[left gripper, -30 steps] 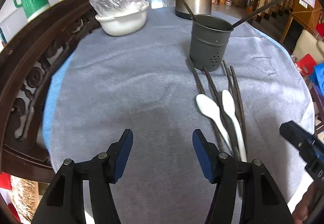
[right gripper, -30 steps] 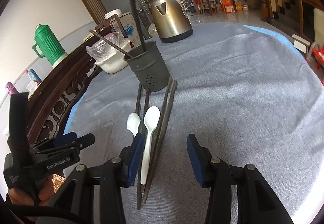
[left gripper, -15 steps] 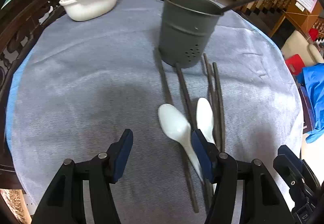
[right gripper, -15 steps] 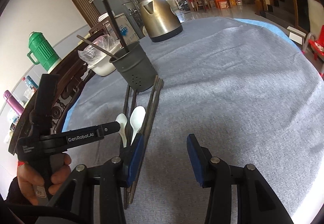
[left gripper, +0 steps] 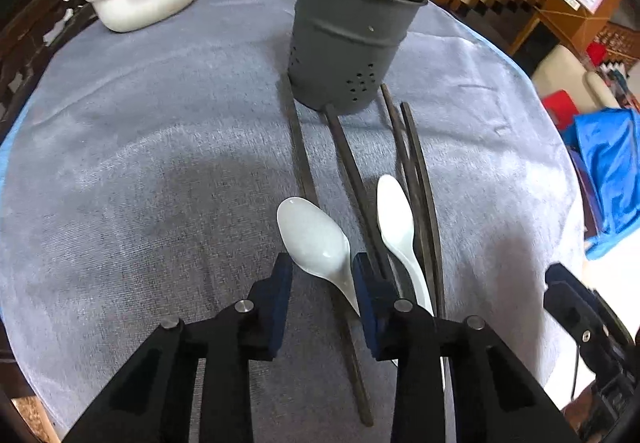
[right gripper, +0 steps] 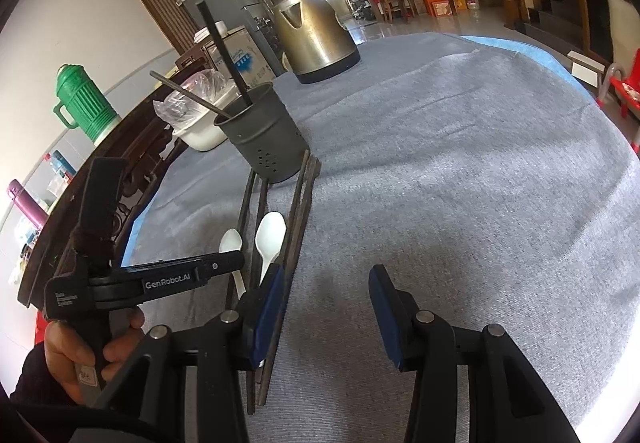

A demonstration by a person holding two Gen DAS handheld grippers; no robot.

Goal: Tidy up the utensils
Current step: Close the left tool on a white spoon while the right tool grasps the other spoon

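Utensils lie on the grey tablecloth (left gripper: pixel 140 163) near the grey holder (left gripper: pixel 348 43): at left, a white spoon (left gripper: pixel 316 239) whose neck sits between the closing fingers of the left gripper (left gripper: pixel 320 275), the pads not visibly pressing it. Right of it lie dark chopsticks (left gripper: pixel 352 179) and a second white spoon (left gripper: pixel 396 219). Farthest right, the right gripper (right gripper: pixel 328 295) hovers with fingers apart over bare cloth, holding nothing.
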